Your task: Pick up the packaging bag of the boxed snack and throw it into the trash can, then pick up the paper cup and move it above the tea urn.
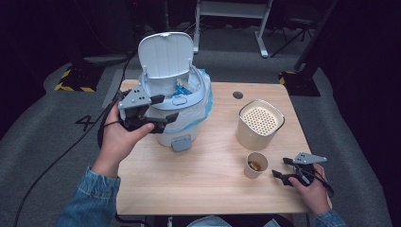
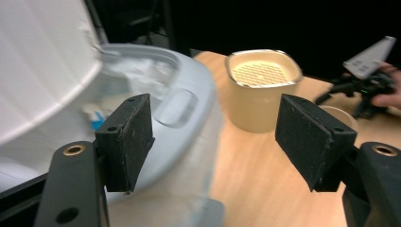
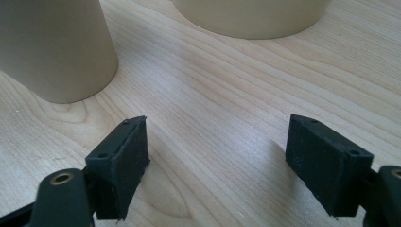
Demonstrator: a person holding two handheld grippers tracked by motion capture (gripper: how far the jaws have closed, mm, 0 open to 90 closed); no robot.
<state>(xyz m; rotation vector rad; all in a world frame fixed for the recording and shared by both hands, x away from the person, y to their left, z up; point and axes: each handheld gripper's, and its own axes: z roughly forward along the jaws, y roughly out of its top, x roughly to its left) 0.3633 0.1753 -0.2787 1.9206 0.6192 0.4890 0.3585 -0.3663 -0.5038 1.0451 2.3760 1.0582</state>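
Observation:
A white pedal bin point(image 1: 177, 101) with its lid up and a blue-tinted liner stands at the table's far left; in the left gripper view its rim point(image 2: 179, 101) is right beyond the jaws. My left gripper point(image 1: 166, 113) is open and empty against the bin's front left rim. A small paper cup point(image 1: 256, 164) with brown residue stands right of centre, and a beige container with a perforated top point(image 1: 260, 124) is behind it. My right gripper point(image 1: 281, 168) rests open just right of the cup, nothing between its jaws. The cup's wall point(image 3: 56, 52) fills the upper left of the right gripper view.
The wooden table point(image 1: 208, 179) has a round cable hole point(image 1: 238, 95) at its far edge. The bin's pedal point(image 1: 181, 143) juts out toward me. Bare wood lies in the front middle. A white desk frame point(image 1: 231, 19) and dark stands are on the carpet beyond.

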